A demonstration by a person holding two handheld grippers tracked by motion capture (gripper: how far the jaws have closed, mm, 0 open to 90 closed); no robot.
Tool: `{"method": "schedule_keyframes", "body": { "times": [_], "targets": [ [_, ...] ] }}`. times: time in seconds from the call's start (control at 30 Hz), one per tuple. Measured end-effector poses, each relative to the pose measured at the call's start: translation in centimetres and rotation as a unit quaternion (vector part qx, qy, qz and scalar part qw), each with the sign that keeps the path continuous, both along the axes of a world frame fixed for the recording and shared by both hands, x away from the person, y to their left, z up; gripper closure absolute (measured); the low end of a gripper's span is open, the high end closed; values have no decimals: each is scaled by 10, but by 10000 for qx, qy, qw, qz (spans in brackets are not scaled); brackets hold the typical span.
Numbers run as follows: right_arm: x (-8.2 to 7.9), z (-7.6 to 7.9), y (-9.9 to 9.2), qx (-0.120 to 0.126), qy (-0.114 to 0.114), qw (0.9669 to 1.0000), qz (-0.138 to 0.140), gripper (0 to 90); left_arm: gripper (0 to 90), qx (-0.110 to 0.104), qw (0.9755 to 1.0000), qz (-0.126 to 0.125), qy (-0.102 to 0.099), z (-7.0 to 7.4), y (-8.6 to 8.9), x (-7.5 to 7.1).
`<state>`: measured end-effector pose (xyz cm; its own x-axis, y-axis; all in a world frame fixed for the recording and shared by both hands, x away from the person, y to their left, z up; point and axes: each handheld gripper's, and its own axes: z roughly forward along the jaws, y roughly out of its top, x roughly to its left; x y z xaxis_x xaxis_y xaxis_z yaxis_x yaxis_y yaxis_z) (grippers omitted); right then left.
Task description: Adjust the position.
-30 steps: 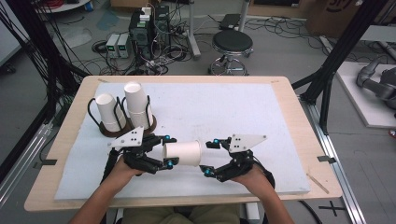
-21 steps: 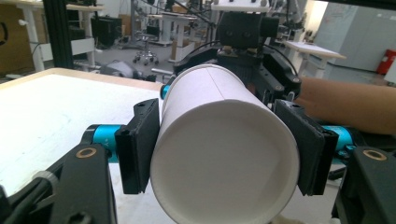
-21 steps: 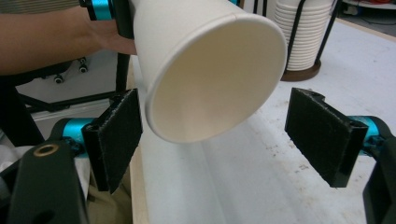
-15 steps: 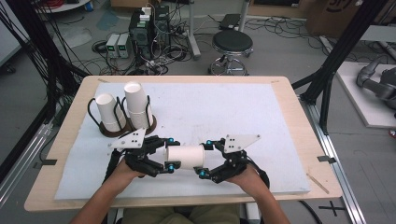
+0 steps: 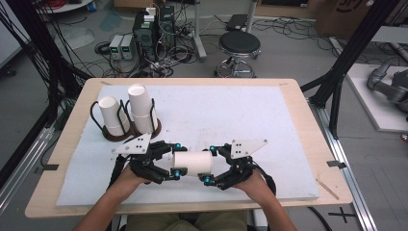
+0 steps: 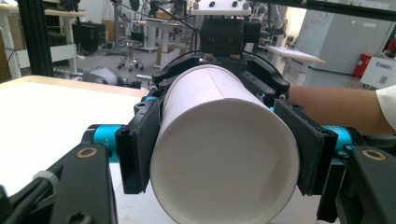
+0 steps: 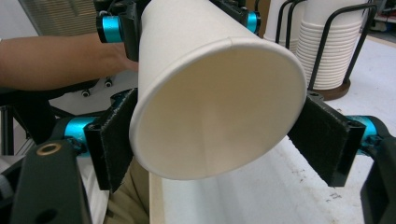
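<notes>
A white paper cup lies on its side just above the white mat, held between both grippers near the table's front edge. My left gripper is shut on its left end; in the left gripper view both pads press the cup. My right gripper faces it from the right. Its jaws have just been closing with the cup's wide mouth between them, and in the right gripper view both pads now touch the rim.
A black wire cup holder stands at the mat's left with two stacks of white cups. The white mat stretches behind and to the right. A stool and computer gear sit on the floor beyond the table.
The right gripper has moved left up to the cup, and its jaws now sit around the cup's right end. The left gripper has kept still with the cup.
</notes>
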<state>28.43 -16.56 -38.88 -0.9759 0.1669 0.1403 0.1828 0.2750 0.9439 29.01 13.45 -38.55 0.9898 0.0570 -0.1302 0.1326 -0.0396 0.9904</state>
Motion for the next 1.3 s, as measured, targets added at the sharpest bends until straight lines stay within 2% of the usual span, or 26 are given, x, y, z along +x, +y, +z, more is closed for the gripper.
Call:
{"method": "schedule_keyframes", "body": {
  "times": [0.2,0.4,0.53,0.7,0.8,0.9,1.0,1.03,1.2,1.23,1.27,1.3],
  "targets": [
    [0,1,-2,100,-68,9999,75,262,352,-72,10000,-47,30,0,2,0],
    [0,2,-4,160,-40,9998,112,280,350,-148,9998,-87,59,-2,2,1],
    [0,2,-5,126,-26,9999,116,293,351,-97,9999,-55,45,-2,1,1],
    [0,3,-6,-39,-79,9999,53,328,348,93,9999,34,40,-5,-2,0],
    [0,4,-6,-56,-105,9999,50,338,336,255,9996,56,69,-6,-6,-1],
    [-1,5,-6,-190,-143,9997,36,338,215,390,9987,284,144,-5,-7,-1],
    [0,8,-9,-375,-192,9991,-66,338,168,495,9979,399,143,-5,-6,-1],
    [0,8,-9,-375,-192,9991,-66,338,168,530,9976,423,127,-4,-5,-1],
    [2,17,-13,-749,-280,9967,-136,336,164,821,9950,561,-42,0,-3,-2],
    [3,20,-13,-816,-301,9961,-142,335,164,890,9943,590,-70,1,-4,-2],
    [5,26,-13,-1045,-350,9938,-142,333,164,949,9936,610,-103,2,-4,-2],
    [5,26,-13,-1045,-350,9938,-142,333,164,1012,9927,635,-151,2,-5,-2]
  ]
}}
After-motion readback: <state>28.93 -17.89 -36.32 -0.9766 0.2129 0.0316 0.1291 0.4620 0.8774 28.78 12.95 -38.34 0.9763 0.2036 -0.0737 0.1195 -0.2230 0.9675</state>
